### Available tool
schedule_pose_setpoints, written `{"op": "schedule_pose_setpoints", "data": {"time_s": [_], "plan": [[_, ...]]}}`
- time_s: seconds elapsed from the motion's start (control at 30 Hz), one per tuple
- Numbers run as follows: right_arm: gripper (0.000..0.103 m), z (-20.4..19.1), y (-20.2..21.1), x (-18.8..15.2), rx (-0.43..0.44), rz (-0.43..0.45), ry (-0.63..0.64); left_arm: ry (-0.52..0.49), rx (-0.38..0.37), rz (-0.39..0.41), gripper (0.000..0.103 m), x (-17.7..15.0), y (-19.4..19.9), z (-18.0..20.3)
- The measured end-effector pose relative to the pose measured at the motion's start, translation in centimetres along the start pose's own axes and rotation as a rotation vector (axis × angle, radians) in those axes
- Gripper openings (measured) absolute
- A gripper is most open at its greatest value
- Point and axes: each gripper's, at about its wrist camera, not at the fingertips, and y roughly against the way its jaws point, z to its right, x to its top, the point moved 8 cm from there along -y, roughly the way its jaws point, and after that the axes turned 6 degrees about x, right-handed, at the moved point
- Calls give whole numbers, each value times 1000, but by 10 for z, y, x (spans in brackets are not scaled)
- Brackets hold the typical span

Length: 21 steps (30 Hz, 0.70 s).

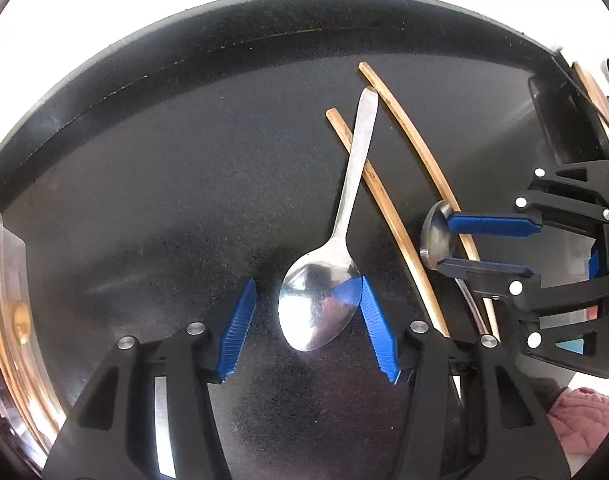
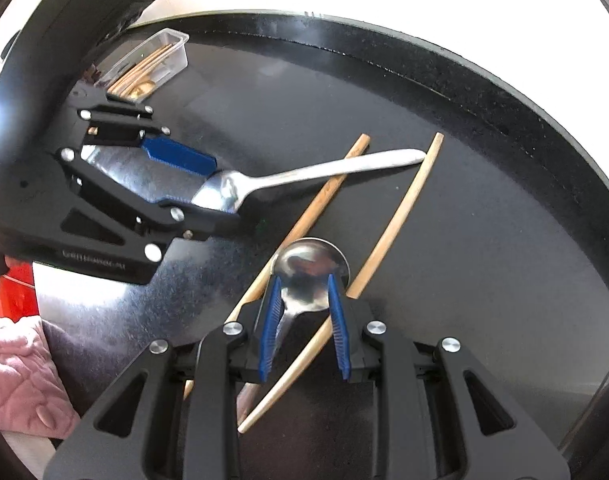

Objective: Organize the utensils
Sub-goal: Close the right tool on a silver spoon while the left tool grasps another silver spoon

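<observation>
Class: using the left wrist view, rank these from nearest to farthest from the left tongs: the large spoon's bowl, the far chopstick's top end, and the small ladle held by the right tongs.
1. Large spoon's bowl, between the left tongs.
2. Small ladle, to the right, in the right tongs.
3. Far chopstick's top end, up near the table's back edge.

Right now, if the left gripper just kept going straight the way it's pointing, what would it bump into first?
Most likely the bowl of the long-handled spoon, which lies on the black tray between the left gripper fingers. One pad already looks close to touching it, though depth is hard to judge.
</observation>
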Motion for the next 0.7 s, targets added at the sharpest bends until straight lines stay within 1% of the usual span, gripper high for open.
{"op": "schedule_pose_setpoints", "data": {"time_s": [0.03, 0.07, 0.1, 0.13, 0.17, 0.23, 0.37, 0.4, 0.43, 0.47, 0.57, 0.63, 0.7], "plan": [[28, -1, 3, 2, 15, 13, -7, 7, -6, 0, 53, 0, 1, -2], [36, -4, 3, 4, 12, 27, -8, 12, -9, 1, 53, -5, -4, -2], [40, -4, 4, 6, 7, 35, -6, 13, -10, 0, 53, -5, -4, -3], [47, -3, 6, 7, -5, 43, -2, 12, -9, 0, 53, -3, -3, -6], [49, -3, 6, 7, -14, 41, 1, 11, -2, 1, 53, -3, -5, -2], [49, 2, 4, 6, -28, 26, 0, 5, 9, 2, 53, -5, -6, -3], [48, 5, 0, 7, -11, 11, 5, 5, 21, 1, 53, -2, -11, 4], [47, 4, -2, 7, -10, 8, 9, 8, 21, 2, 53, -2, -11, 6], [37, 3, -2, 9, 0, 6, 19, 14, 23, 1, 52, -1, -13, 9], [33, 1, -5, 12, 12, -1, 22, 17, 25, 1, 49, 0, -13, 9], [33, -2, -13, 12, 18, -31, 47, 18, 29, 1, 46, 1, -14, 8], [33, -4, -14, 12, 34, -28, 52, 19, 28, 2, 42, 0, -13, 5], [31, -5, -17, 14, 51, -30, 40, 28, 23, 5, 42, 0, -13, 4]]}}
